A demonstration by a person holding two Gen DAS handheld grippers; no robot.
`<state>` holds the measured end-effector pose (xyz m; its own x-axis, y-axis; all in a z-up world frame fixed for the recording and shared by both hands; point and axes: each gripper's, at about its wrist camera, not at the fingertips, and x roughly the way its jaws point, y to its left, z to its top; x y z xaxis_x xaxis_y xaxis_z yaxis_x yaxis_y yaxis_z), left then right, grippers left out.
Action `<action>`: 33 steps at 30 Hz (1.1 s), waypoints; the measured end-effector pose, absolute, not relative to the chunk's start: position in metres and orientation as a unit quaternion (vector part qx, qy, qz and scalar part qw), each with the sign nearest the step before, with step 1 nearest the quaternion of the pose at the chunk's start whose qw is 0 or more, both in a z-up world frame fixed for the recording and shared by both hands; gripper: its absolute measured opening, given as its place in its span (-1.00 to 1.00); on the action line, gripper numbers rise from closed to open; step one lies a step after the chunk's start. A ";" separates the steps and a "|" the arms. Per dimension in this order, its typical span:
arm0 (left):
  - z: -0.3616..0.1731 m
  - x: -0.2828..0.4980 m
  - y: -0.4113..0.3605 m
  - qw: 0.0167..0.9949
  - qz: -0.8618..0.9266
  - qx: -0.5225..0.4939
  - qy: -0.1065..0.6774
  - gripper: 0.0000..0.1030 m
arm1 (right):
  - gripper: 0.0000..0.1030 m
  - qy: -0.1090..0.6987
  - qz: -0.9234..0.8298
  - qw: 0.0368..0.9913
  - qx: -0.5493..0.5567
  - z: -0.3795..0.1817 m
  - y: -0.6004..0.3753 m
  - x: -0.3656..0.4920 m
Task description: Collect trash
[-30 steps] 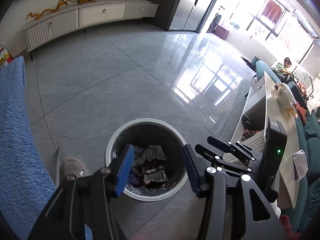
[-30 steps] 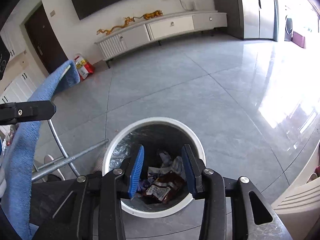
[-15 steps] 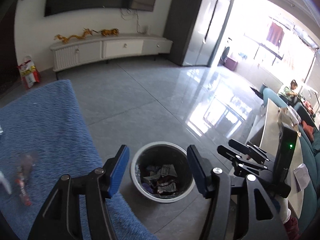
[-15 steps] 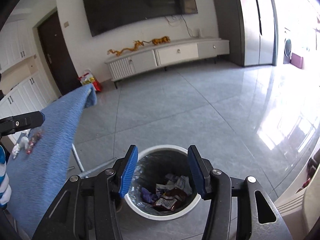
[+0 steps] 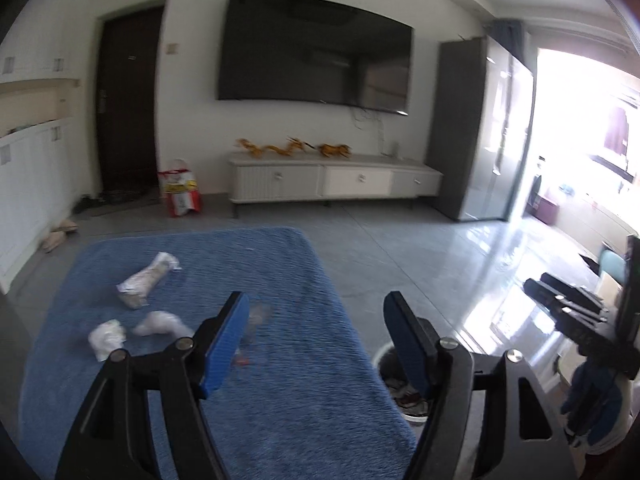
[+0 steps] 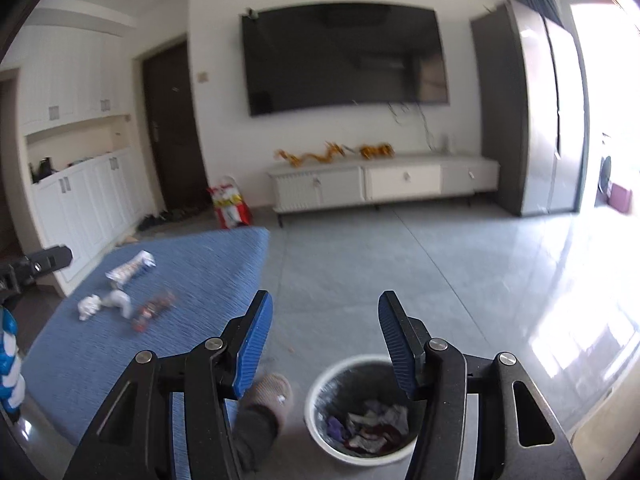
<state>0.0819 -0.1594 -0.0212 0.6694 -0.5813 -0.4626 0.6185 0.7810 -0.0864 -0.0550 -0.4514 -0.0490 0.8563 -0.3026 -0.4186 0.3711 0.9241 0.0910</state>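
Several pieces of trash lie on the blue cloth-covered table (image 5: 280,400): a long white wrapper (image 5: 146,280), a crumpled white wad (image 5: 106,338), a white scrap (image 5: 160,324) and a blurred red-and-clear wrapper (image 5: 248,332). My left gripper (image 5: 316,304) hangs above the table's right part, its jaws opening with nothing between them. My right gripper (image 6: 325,304) is above the floor over the white bin (image 6: 316,384), jaws also opening and empty. The bin holds wrappers (image 6: 372,424). In the right wrist view the long wrapper (image 6: 130,268) and the red wrapper (image 6: 154,308) lie far left.
A foot in a grey slipper (image 6: 268,400) stands between the table and the bin. A red-and-white bag (image 6: 230,204) stands by the dark door, beside a low white cabinet (image 6: 384,188) under a wall television. Grey tiled floor stretches to the right.
Both grippers have risen from just over the bin and tipped upward. The left one swung left over the blue table. Both pairs of jaws stand wider than before.
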 end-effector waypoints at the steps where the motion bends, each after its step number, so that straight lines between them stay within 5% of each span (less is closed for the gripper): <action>1: -0.019 0.079 -0.148 0.919 -0.316 0.035 0.234 0.33 | 0.07 0.193 -0.166 0.964 0.076 -0.039 -0.441 -0.054; 6: -0.003 0.059 -0.098 0.951 -0.244 0.028 0.190 0.35 | 0.39 0.164 -0.117 0.979 0.040 -0.007 -0.391 -0.044; 17: 0.013 0.016 -0.003 0.984 -0.112 -0.020 0.135 0.57 | 0.40 0.128 -0.021 0.992 -0.003 0.015 -0.319 -0.043; 33: 0.022 -0.041 0.046 0.995 -0.018 -0.019 0.098 0.68 | 0.92 0.077 0.006 0.997 0.014 0.025 -0.303 -0.066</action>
